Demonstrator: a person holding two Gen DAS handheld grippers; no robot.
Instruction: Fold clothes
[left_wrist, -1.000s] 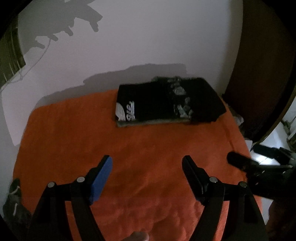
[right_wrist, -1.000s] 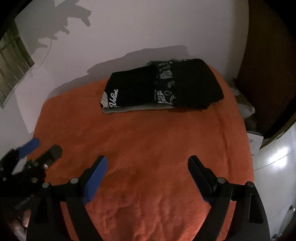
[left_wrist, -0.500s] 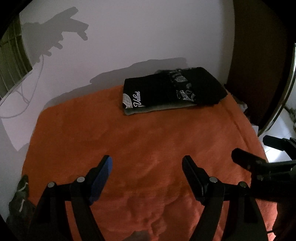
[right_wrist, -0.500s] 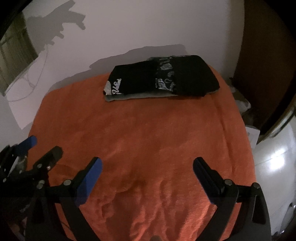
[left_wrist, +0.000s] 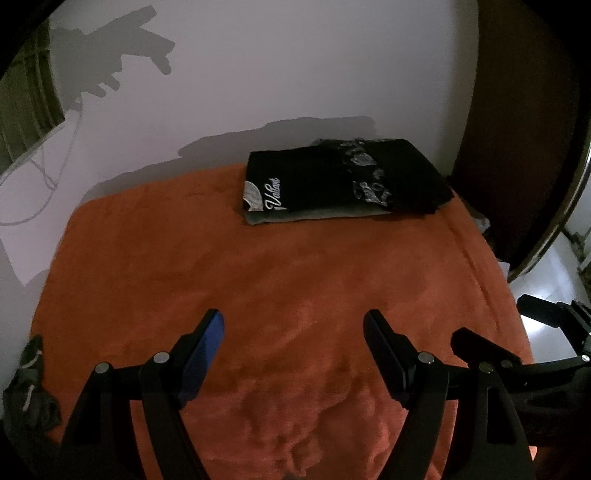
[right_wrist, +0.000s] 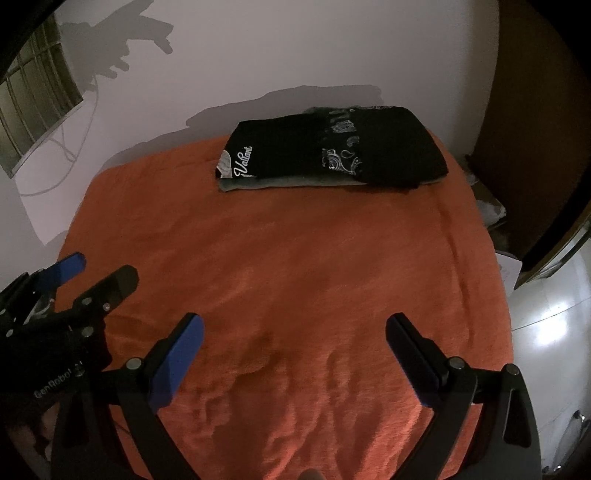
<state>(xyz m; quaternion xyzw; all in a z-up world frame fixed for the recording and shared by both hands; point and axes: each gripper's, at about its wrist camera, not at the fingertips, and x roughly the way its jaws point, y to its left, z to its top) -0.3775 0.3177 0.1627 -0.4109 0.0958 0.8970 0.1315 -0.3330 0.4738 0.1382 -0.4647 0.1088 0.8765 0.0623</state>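
A pile of folded black clothes (left_wrist: 343, 181) (right_wrist: 332, 151), one with white script lettering and one with a pale print, lies on a grey folded piece at the far side of the orange blanket (left_wrist: 258, 280) (right_wrist: 295, 258), against the wall. My left gripper (left_wrist: 293, 325) hovers open over the near part of the blanket, nothing between its fingers. My right gripper (right_wrist: 293, 332) is likewise open and empty, well short of the pile. In the right wrist view the left gripper (right_wrist: 92, 269) shows at the left edge; in the left wrist view the right gripper (left_wrist: 495, 332) shows at the right.
A white wall (left_wrist: 295, 74) backs the bed. A dark crumpled garment (left_wrist: 29, 391) lies off the blanket's left edge. A dark wooden door (right_wrist: 535, 129) and a pale floor (right_wrist: 546, 314) are to the right. A barred window (right_wrist: 33, 114) is at upper left.
Both grippers drew back from the folded pile and sank a little, so the pile looks farther away. Jaws stayed open throughout.
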